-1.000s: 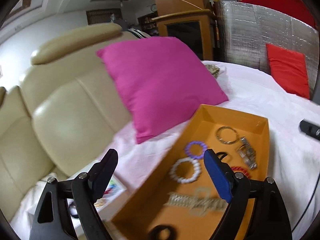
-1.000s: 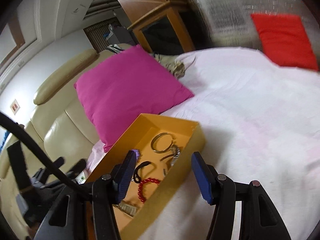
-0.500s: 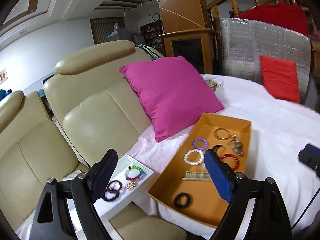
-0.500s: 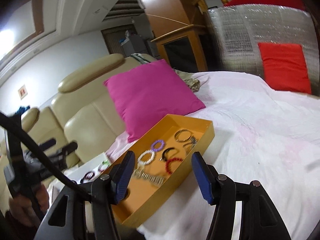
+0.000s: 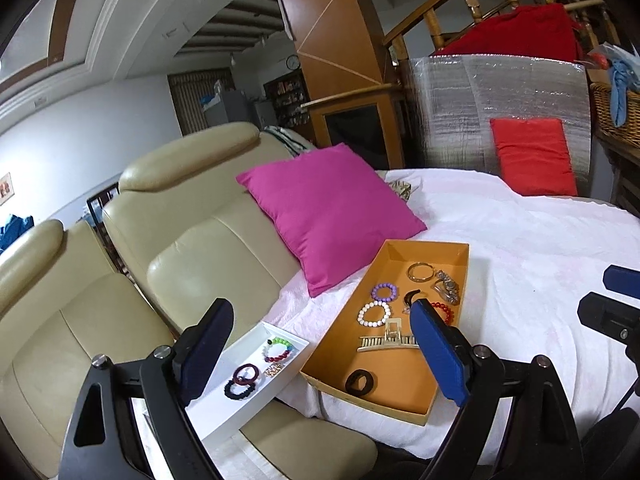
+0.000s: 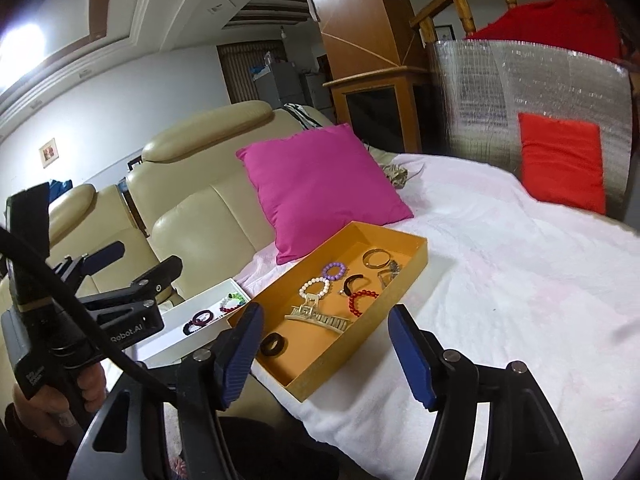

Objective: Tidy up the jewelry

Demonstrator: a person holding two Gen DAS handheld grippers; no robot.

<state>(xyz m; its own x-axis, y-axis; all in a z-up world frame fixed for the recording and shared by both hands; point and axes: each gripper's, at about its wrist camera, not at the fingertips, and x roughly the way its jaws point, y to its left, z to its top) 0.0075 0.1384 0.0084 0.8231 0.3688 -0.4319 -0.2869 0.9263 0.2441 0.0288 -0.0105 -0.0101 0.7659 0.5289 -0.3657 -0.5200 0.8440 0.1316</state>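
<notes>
Careful: your left gripper point(image 5: 320, 354) gapes empty, your right gripper point(image 6: 322, 354) is opening empty; the near-hanging orange box point(image 5: 416, 410) could tip if nudged.

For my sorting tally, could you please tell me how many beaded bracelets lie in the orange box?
3: a purple beaded bracelet mid-box, a white pearl-like beaded bracelet just nearer, and a red beaded bracelet by the right wall, partly hidden in the left view. None else seems hidden in the orange cardboard box.

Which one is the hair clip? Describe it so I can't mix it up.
Find the orange tray on the white bedcover, below the pink pillow. The hair clip lies across its middle: a long, pale gold toothed claw, the only piece there that isn't ring-shaped.
</notes>
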